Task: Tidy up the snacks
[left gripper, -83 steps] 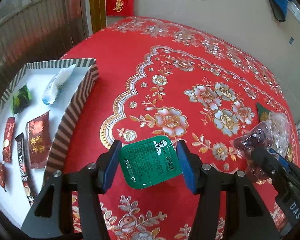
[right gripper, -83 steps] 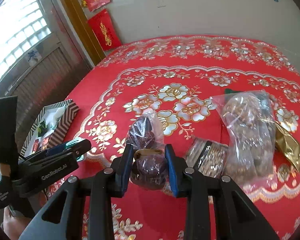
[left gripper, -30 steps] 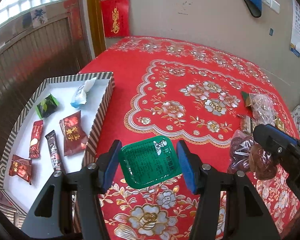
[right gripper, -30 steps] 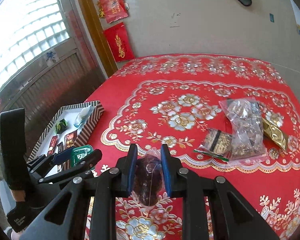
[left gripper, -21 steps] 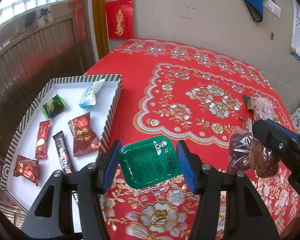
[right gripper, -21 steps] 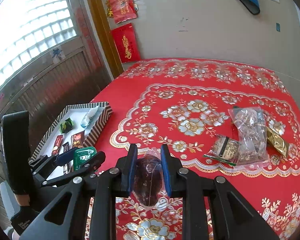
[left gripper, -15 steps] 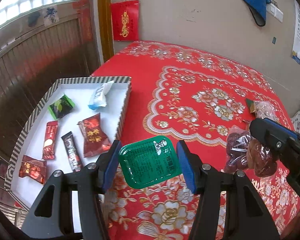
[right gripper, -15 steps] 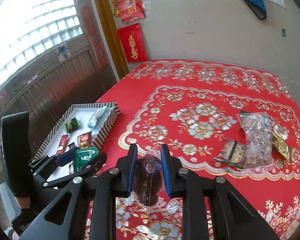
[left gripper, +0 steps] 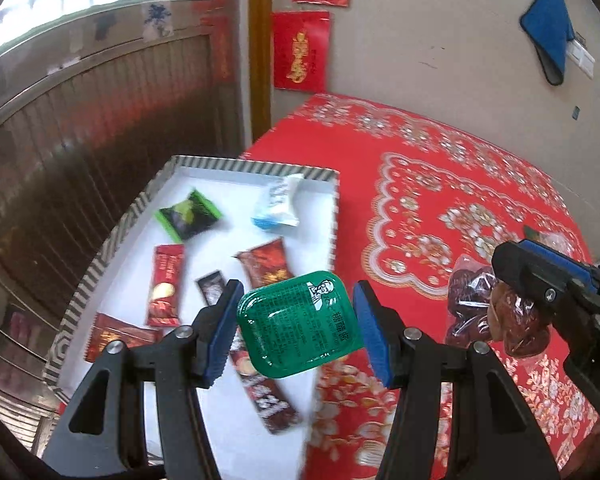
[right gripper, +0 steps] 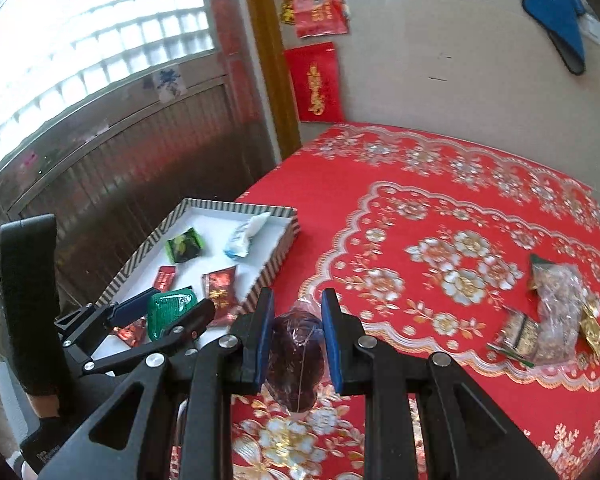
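Left wrist view: the left gripper (left gripper: pixel 296 326) clamps a green sauce cup (left gripper: pixel 298 324) over the striped tray's (left gripper: pixel 256 168) near right corner, nearer it than the right gripper (right gripper: pixel 296 336), which pinches a bag of dates (right gripper: pixel 298 364) over the red cloth (right gripper: pixel 460 208) just right of the tray.

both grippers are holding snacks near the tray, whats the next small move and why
Probably ease the left gripper a little further over the tray, then lower it. Its green cup hangs above the tray's near corner, with bare white floor just beyond, while the right gripper holds the bag of dates over the cloth.
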### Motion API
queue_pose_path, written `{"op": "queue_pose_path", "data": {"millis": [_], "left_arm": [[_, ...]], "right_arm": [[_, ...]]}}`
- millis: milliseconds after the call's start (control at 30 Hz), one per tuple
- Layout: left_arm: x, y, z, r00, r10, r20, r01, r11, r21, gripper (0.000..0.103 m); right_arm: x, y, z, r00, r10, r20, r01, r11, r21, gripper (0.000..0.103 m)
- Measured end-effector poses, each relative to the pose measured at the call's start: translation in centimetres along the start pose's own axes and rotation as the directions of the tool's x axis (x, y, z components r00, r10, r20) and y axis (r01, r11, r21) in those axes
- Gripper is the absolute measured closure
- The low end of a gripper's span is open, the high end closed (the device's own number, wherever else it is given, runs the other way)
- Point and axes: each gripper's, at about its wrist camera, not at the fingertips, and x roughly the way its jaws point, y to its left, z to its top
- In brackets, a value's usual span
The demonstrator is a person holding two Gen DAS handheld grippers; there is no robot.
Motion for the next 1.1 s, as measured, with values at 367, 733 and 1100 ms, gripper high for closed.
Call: {"op": "queue_pose_path", "data": {"millis": [367,733,1100], "left_arm": [[0.2,5.0,0.0,0.999,0.053,-0.006,-0.054,0.996,-0.072,0.045],[0.8,9.4,-0.8,0.994,0.111,-0.022,-0.113,0.986,-0.125,0.045],[2.7,11.5,-1.8,0.985,0.160,-0.063,-0.168,0.975,-0.146,0.045]], "right_arm": [[1.4,4.4,1.1,0.999,0.050,-0.012,-0.051,0.995,-0.085,0.080],[3.7,8.5,1.3,0.994,0.091,-0.053,-0.098,0.982,-0.160,0.080],[7.0,10.7,0.4,0.979,0.155,-0.132,-0.175,0.971,-0.163,0.080]]}}
